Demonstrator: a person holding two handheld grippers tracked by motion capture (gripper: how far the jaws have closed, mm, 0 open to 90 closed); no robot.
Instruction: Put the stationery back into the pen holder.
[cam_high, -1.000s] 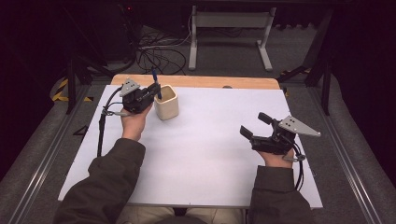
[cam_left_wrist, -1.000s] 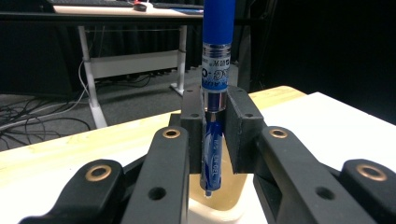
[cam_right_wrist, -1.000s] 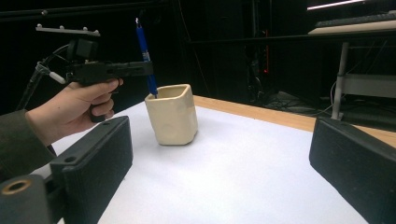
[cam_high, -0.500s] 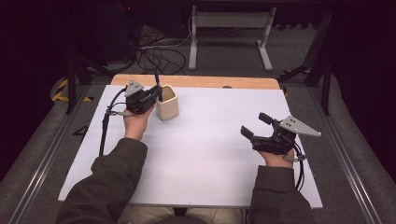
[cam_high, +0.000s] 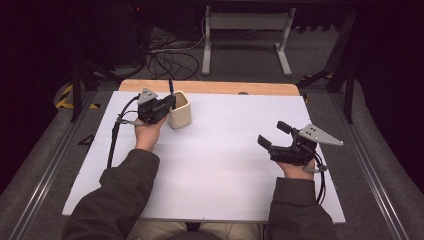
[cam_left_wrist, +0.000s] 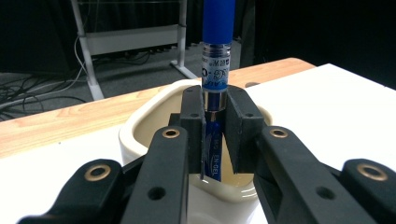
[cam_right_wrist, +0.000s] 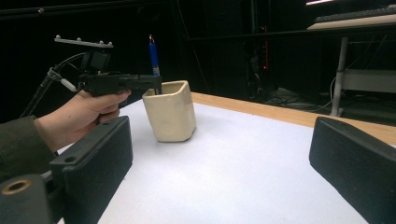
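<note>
1. The left gripper (cam_high: 169, 102) is near the desk's (cam_high: 225, 150) far left corner, and its jaws are clamped on a blue pen (cam_high: 170, 86).
2. In the left gripper view the two black pads (cam_left_wrist: 194, 126) press on the pen's (cam_left_wrist: 215, 70) clear barrel just below its blue grip section.
3. The pen stands upright, with its lower end inside the mouth of a cream cup (cam_left_wrist: 154, 121); whether the tip touches the bottom cannot be told.
4. The cup (cam_high: 180, 110) stands on the white desk cover close to the far edge, just right of the left gripper.
5. The left hand (cam_high: 146, 134) holds its gripper level, with the jaws over the cup's rim.
6. The right gripper (cam_high: 272, 135) is near the desk's right edge, well apart from the cup, and its jaws are spread wide with nothing between them.
7. The right gripper view shows the cup (cam_right_wrist: 169, 112), the pen (cam_right_wrist: 153, 56) rising above it and the left hand (cam_right_wrist: 81, 114) beside it.
</note>
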